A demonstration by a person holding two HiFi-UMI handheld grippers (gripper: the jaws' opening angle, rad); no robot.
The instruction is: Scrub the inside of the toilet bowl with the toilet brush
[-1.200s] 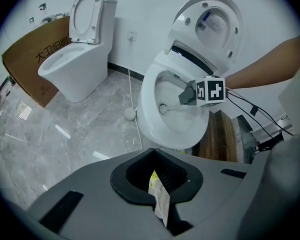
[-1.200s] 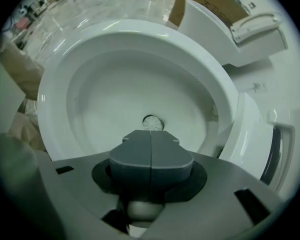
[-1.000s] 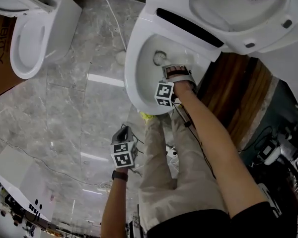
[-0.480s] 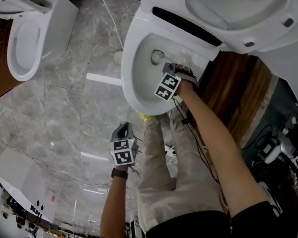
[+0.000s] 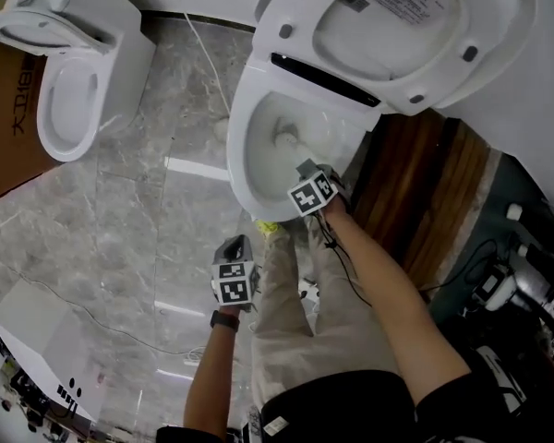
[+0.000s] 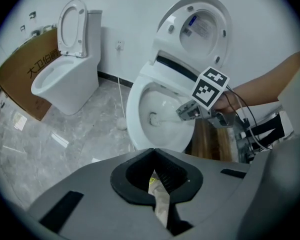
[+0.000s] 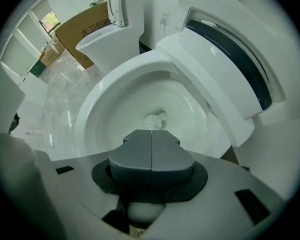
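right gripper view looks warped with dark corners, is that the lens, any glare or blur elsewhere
Likely the lens: the right gripper view is fisheye, black corners, toilet bowl rim bowed, the right hand-held gripper up close soft and shadowed; the left gripper view has the same dark ring; the head view shows bright glare streaks on the marble floor, and the toilet brush head looks soft.
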